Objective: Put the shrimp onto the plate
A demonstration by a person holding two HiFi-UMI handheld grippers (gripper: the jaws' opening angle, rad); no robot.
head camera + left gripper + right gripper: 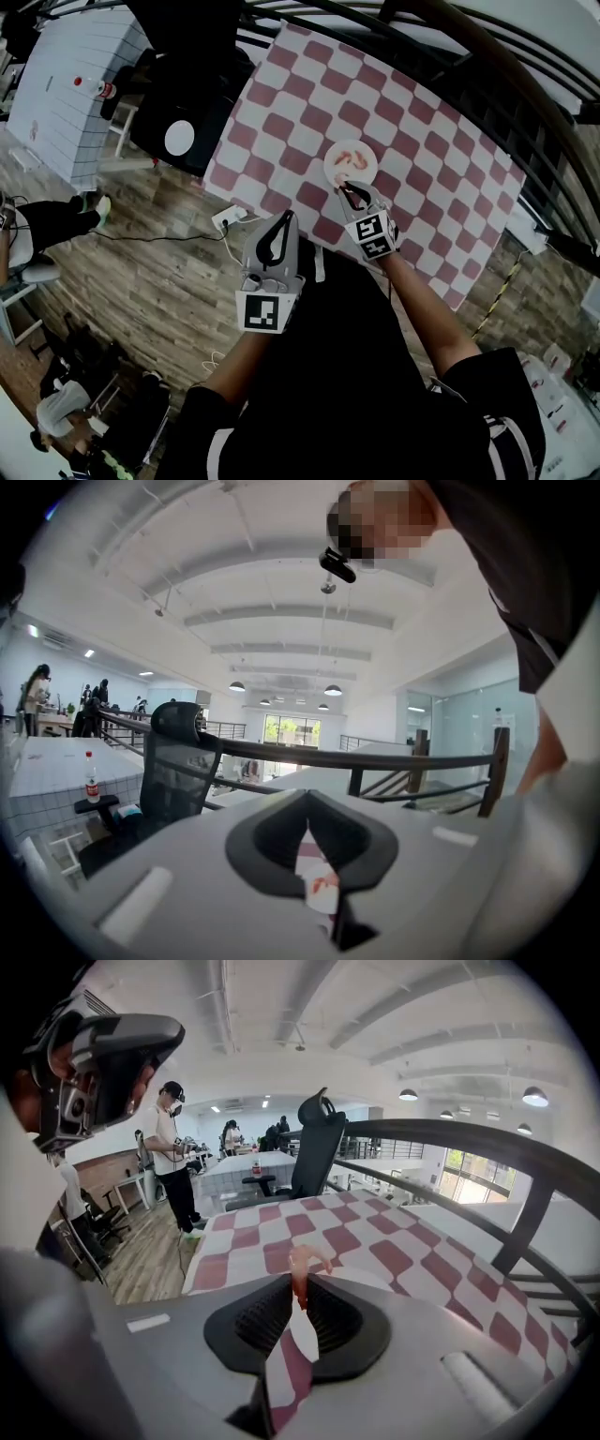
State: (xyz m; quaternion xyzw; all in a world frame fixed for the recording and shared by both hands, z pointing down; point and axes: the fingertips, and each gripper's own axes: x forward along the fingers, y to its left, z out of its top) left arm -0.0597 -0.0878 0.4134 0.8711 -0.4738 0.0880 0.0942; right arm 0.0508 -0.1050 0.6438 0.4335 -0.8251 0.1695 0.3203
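Note:
A white plate (364, 167) lies on the red-and-white checked table (422, 169) with two pink shrimp (347, 157) on it. My right gripper (350, 191) hovers at the plate's near rim, shut on another shrimp. In the right gripper view that pink shrimp (300, 1267) stands pinched between the jaws of the right gripper (300, 1288), its curled end sticking up past the tips. My left gripper (286, 221) hangs off the table's near edge, above the floor, with its jaws together and nothing in them. The left gripper (307, 819) looks up at the railing and ceiling.
A black office chair (178, 103) stands at the table's left end. Beyond it is a white tiled table (56, 94) with a bottle (94, 87). A power strip (228, 218) and cable lie on the wooden floor. A dark railing (450, 47) runs behind the table. A person (173, 1152) stands far off.

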